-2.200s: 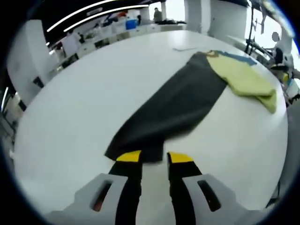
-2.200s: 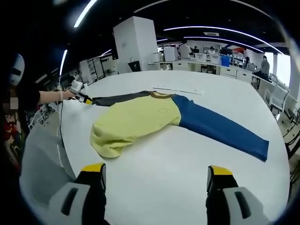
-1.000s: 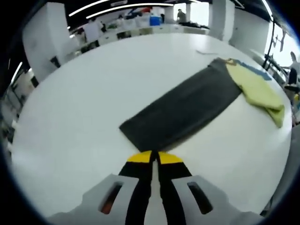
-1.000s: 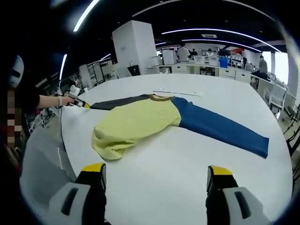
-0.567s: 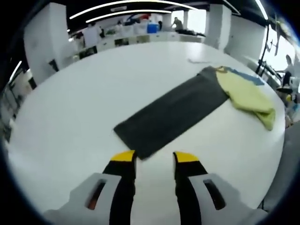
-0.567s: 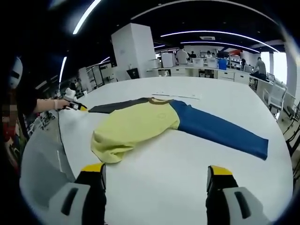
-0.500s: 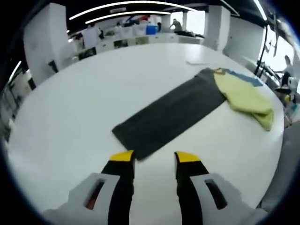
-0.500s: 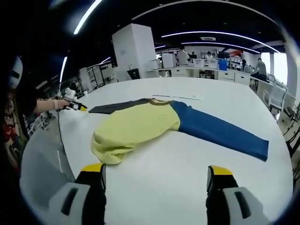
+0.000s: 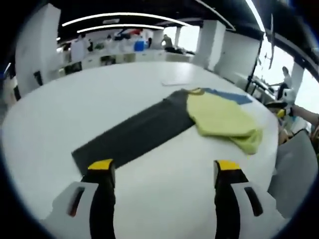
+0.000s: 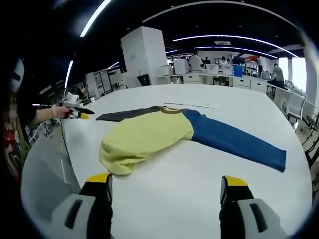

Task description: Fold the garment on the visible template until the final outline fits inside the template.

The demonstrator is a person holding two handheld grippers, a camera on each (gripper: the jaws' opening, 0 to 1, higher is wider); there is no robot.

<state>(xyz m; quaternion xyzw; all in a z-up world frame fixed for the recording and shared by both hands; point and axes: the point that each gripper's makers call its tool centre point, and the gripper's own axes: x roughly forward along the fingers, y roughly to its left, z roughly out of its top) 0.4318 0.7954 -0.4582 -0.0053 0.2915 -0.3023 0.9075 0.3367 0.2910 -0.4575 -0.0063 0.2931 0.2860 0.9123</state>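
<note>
A long-sleeved garment lies spread flat on the white table (image 9: 60, 114). Its yellow body (image 9: 219, 117) sits between a dark grey sleeve (image 9: 129, 137) and a blue sleeve (image 9: 227, 94). My left gripper (image 9: 164, 167) is open wide just short of the grey cuff and holds nothing. In the right gripper view the yellow body (image 10: 149, 133), blue sleeve (image 10: 239, 142) and grey sleeve (image 10: 124, 114) lie ahead of my right gripper (image 10: 165, 180), which is open and empty. The left gripper (image 10: 76, 110) appears far left in a hand.
A thin flat white sheet (image 10: 192, 104) lies on the table beyond the collar, also visible in the left gripper view (image 9: 174, 81). Desks, shelves and people stand in the background (image 10: 224, 67). The table edge (image 10: 55, 164) curves near the person at the left.
My left gripper went from shut at the grey cuff to open, then wider, and drew back a little. The grey sleeve now lies stretched flat. The right gripper stayed open and nearly still.
</note>
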